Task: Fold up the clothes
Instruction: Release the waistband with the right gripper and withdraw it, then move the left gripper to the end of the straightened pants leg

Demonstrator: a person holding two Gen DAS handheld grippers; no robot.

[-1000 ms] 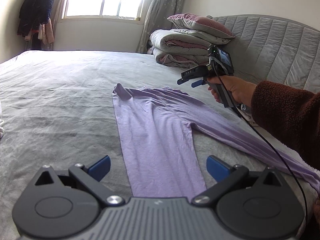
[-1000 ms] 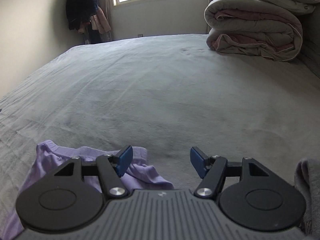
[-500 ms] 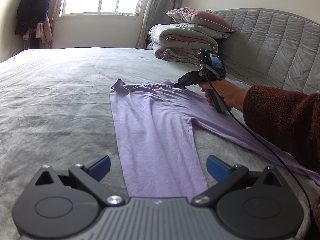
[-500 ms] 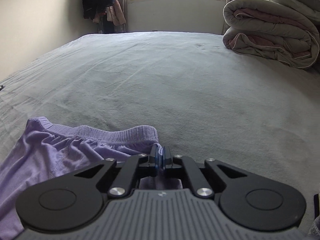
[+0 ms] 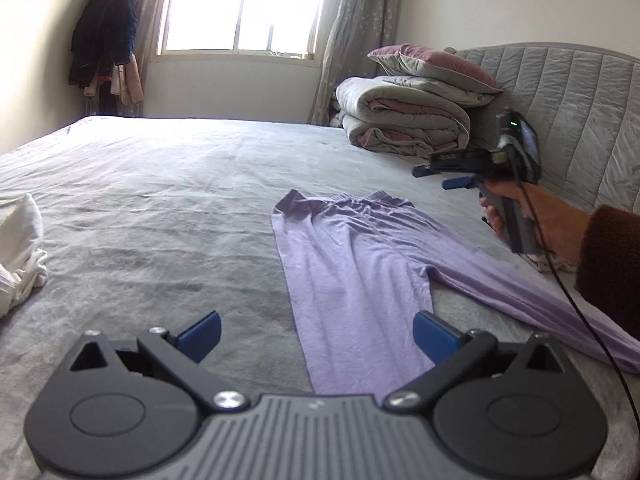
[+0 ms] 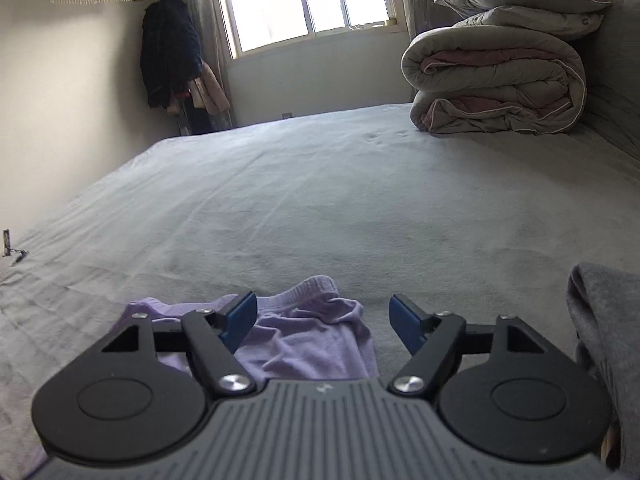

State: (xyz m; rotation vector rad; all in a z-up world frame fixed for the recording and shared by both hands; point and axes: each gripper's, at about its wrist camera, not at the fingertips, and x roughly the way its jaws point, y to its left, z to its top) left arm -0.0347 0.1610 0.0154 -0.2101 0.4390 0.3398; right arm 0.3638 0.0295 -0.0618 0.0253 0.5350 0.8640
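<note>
Fingers (image 5: 198,334) on both grippers spread, empty; lilac pants (image 5: 352,280) flat on bed (image 5: 160,200), white cloth (image 5: 20,248) nr left.

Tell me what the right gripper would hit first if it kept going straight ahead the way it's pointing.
Probably the grey bedsheet beyond the purple pants; the open right gripper seems raised above their waistband. Depth is unclear.
</note>
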